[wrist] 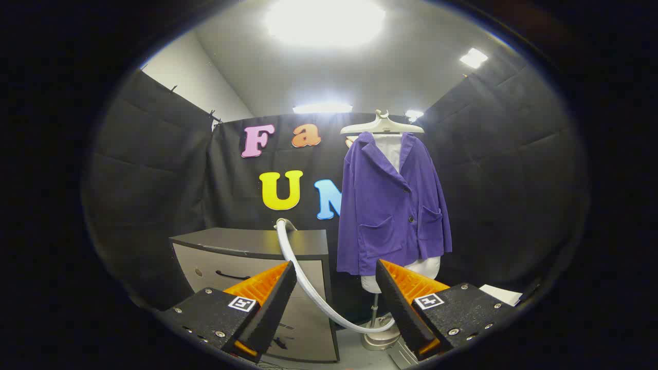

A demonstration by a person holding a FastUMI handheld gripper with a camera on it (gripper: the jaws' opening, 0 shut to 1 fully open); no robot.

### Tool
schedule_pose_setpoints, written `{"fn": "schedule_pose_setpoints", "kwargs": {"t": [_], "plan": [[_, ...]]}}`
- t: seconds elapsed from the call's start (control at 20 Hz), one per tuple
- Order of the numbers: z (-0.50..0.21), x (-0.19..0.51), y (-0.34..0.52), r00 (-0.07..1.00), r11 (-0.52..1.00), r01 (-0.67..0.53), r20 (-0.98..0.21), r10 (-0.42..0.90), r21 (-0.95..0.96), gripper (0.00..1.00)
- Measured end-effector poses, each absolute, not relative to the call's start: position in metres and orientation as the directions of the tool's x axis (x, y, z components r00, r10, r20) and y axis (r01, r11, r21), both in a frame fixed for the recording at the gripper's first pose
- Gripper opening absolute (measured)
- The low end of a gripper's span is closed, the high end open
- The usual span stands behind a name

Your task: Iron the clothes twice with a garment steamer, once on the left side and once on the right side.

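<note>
A purple jacket (393, 205) with dark buttons hangs on a pale cream hanger (382, 125), worn over a white mannequin torso (406, 270) whose white shows at the collar and below the hem. Under the jacket, the mannequin's stand (378, 329) is silvery metal. To the left of the jacket stands a cabinet (257, 272) with a dark grey top, a light grey front and a black handle. A white hose (308, 282) curves from the cabinet top down toward the stand. The gripper (334, 303) has its fingers spread apart ahead of the jacket, each bearing a black-and-white square marker. The walls behind the jacket are plain black cloth; the ceiling above is white.
</note>
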State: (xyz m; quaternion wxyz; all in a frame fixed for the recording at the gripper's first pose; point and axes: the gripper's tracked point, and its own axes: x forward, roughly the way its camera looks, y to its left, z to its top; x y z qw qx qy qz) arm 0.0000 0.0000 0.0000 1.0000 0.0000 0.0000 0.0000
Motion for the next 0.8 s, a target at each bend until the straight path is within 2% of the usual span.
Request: {"fn": "schedule_pose_setpoints", "kwargs": {"t": [0.8], "plan": [[0.001, 0.001, 0.017, 0.998, 0.998, -0.055, 0.003, 0.055, -0.032, 0.95]]}}
